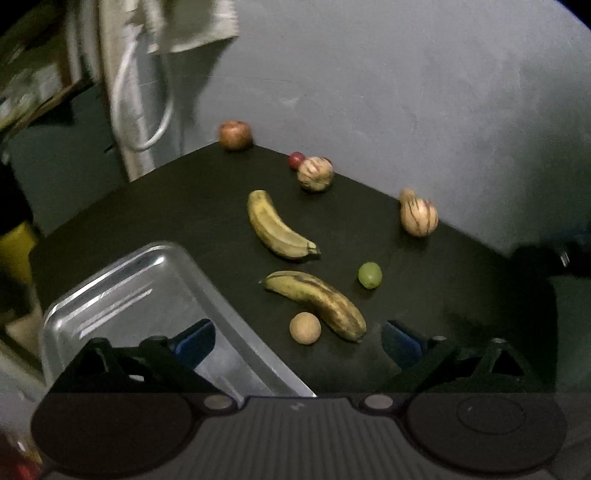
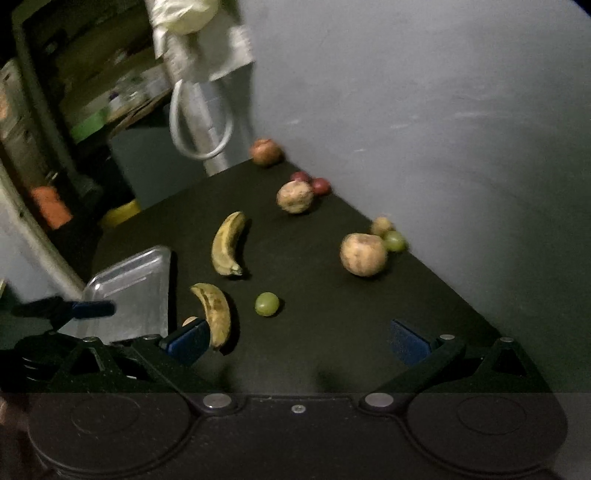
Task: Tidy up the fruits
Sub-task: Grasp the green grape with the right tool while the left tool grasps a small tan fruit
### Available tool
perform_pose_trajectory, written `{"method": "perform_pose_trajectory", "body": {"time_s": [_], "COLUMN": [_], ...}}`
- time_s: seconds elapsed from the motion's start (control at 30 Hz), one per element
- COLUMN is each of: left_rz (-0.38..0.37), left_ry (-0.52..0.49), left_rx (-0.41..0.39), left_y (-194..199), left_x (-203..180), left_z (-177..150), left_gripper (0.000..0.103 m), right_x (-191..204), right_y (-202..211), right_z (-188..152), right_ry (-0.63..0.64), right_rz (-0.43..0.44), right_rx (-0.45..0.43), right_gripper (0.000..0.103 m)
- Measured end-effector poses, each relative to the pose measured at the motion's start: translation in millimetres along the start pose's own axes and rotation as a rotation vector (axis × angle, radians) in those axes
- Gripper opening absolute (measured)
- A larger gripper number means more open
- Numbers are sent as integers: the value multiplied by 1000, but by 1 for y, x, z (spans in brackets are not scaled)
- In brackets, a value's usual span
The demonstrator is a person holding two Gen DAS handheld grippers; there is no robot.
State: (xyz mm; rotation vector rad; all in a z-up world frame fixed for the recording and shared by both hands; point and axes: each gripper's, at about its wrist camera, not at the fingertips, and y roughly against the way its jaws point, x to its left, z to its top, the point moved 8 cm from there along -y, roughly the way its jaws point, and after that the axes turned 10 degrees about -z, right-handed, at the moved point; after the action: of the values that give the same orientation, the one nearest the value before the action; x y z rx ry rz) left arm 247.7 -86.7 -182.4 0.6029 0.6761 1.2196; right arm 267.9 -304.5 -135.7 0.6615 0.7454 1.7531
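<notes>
Shiny metal tray (image 1: pixel 122 291) (faintly scratched) on a matt black table (image 1: pixel 207 206); bananas (image 1: pixel 279 227) dull, speckled.

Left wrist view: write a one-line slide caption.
Open tool above a dark table with two bananas, scattered fruit and an empty metal tray.

Black table (image 1: pixel 177 206) spread ahead, under the tool. Grey wall (image 1: pixel 406 92) ran along its far edge. Pale cloth (image 1: pixel 184 26) and a white cord loop (image 1: pixel 147 110) hung far ahead to the left. Cluttered shelf (image 2: pixel 92 74) sat further left, blurred. Something yellow (image 2: pixel 120 212) lay past the table's left edge.
</notes>
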Motion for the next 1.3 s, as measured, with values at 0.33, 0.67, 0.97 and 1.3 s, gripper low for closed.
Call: {"method": "perform_pose_trajectory", "body": {"time_s": [0.33, 0.67, 0.97, 1.3], "left_rz": [-144, -240, -263, -278], "left_ry": [-234, -421, -417, -397], "left_rx": [89, 182, 210, 199], "left_y": [-43, -72, -81, -83], "left_x": [4, -3, 4, 5], "left_z": [3, -4, -7, -4], "left_gripper": [83, 53, 40, 29], "right_x": [22, 44, 56, 66], "right_y": [-72, -115, -134, -145], "right_z": [22, 18, 8, 6], "right_ry": [414, 672, 750, 785], "right_rz": [233, 351, 372, 396], "right_rx": [44, 69, 94, 113], "right_gripper": [89, 65, 56, 39]}}
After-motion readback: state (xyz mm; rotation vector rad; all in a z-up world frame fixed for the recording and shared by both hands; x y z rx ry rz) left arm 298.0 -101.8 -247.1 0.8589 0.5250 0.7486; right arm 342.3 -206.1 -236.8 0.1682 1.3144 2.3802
